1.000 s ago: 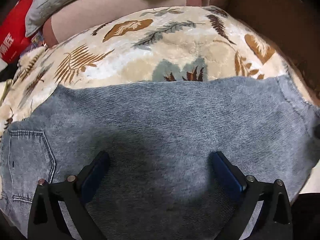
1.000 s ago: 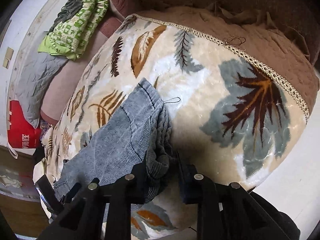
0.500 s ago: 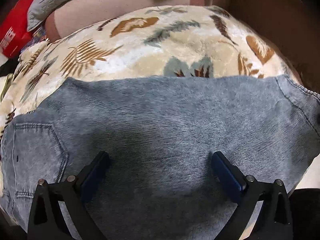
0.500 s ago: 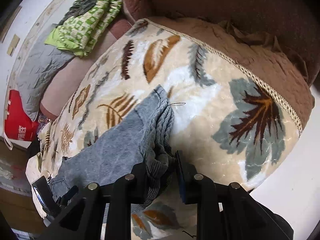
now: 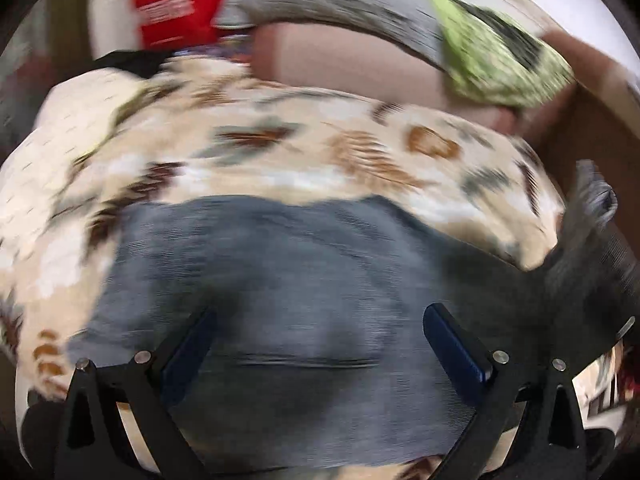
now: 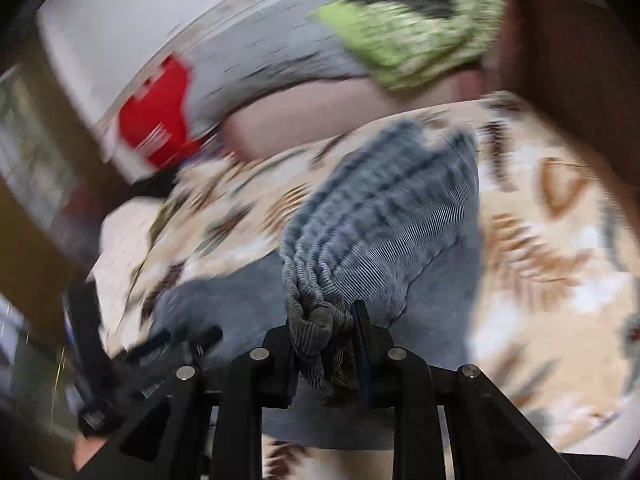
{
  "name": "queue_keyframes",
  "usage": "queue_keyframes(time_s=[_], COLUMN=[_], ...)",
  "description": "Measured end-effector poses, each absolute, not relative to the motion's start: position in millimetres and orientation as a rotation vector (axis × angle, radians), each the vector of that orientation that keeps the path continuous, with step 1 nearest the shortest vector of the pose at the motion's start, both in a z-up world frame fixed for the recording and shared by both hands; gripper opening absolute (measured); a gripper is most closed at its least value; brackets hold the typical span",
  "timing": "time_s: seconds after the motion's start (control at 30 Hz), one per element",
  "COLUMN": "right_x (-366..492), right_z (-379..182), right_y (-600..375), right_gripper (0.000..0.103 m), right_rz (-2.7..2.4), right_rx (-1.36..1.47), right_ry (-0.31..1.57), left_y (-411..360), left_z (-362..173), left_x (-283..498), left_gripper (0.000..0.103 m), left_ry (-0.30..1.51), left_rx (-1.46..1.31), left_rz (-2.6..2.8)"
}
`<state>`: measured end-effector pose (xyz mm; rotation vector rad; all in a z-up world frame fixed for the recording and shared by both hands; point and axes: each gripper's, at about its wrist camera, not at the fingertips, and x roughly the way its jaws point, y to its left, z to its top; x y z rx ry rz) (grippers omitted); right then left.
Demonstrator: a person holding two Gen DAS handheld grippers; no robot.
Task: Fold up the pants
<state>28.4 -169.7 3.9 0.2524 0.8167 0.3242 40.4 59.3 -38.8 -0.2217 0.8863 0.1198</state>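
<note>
Pinching a bunched end of the pants (image 6: pixel 384 216), the right gripper (image 6: pixel 324 336) has its fingers nearly closed on the denim. The garment's length runs from there toward the left gripper (image 5: pixel 320 344), whose fingers spread wide above flat denim on the blanket (image 5: pixel 248 152), gripping nothing.

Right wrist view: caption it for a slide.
Right gripper pinches bunched grey-blue pants above a leaf-print blanket.

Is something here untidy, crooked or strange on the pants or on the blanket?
Only the grey-blue denim pants: the right gripper is shut on a bunched, wrinkled wad of their fabric. The cream leaf-patterned blanket looks normal, though both views are blurred.
</note>
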Motion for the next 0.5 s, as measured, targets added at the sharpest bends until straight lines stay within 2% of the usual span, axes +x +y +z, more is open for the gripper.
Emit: queue_keyframes(time_s=[0.07,0.13,0.17,0.2,0.23,0.3,0.5], right_x=[31,41,42,36,27,22,8], right_z=[-30,-83,-101,-103,-98,-92,-73], right_y=[-143,-123,-120,-121,-122,-132,-204], right_gripper=[0.031,0.054,0.055,0.056,0.063,0.072,0.077], right_rz=[0.364,0.42,0.427,0.432,0.446,0.476,0.423], right_rx=[0.257,0.273,0.283,0.279,0.262,0.3,0.572], right_ry=[0.892,1.046,1.103,1.054,1.0,1.036,0.936], left_y=[79,93,94,94,91,81,25], left_z=[-38,-39,-40,-39,-37,-29,-7], left_x=[32,26,27,27,27,32,51], left_gripper=[0.102,0.102,0.102,0.102,0.102,0.102,0.102], left_ry=[0.882,0.887,0.89,0.888,0.884,0.874,0.885], left_rx=[-0.236,-0.25,-0.248,-0.243,-0.239,-0.244,-0.268], left_rz=[0.162,0.188,0.189,0.189,0.187,0.161,-0.083])
